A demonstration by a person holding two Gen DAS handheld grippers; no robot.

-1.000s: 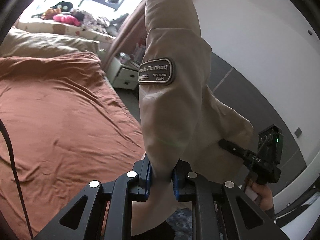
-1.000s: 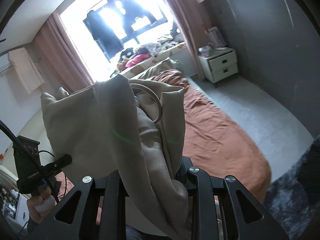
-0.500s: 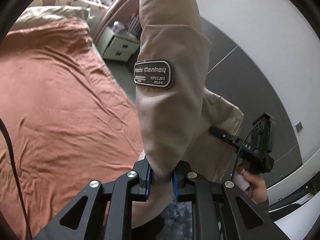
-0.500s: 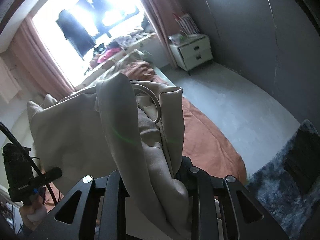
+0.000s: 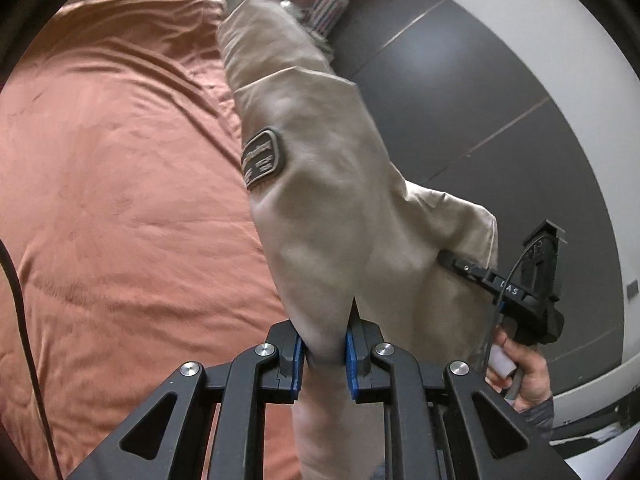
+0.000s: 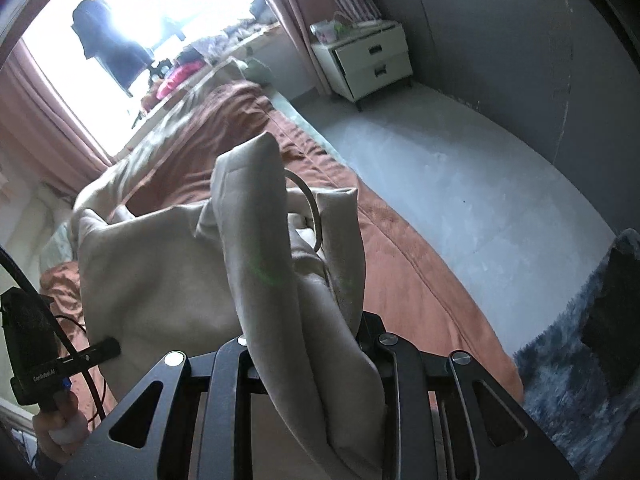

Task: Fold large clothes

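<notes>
Beige jacket hangs between our two tools, held up above the bed with its rust-coloured cover. Our left tool has its blue pads pressed onto a gathered fold of the fabric, and the cloth rises from there in a tall bunch with a dark oval patch on its side. In the left wrist view our right tool shows at the far right, its black tip against the edge of the jacket, with our right hand wrapped round the grip below it.

From the right wrist view the jacket drapes thickly over the right tool, hiding the pads; the fabric runs down between the fingers, so we take it as pinched there. A thin loop sticks out near the top of the bunch. Our left tool appears at the lower left, its tip touching the cloth. Beyond the bed we see a white nightstand, a bright window with pink curtains, a grey floor and a dark shaggy rug.
</notes>
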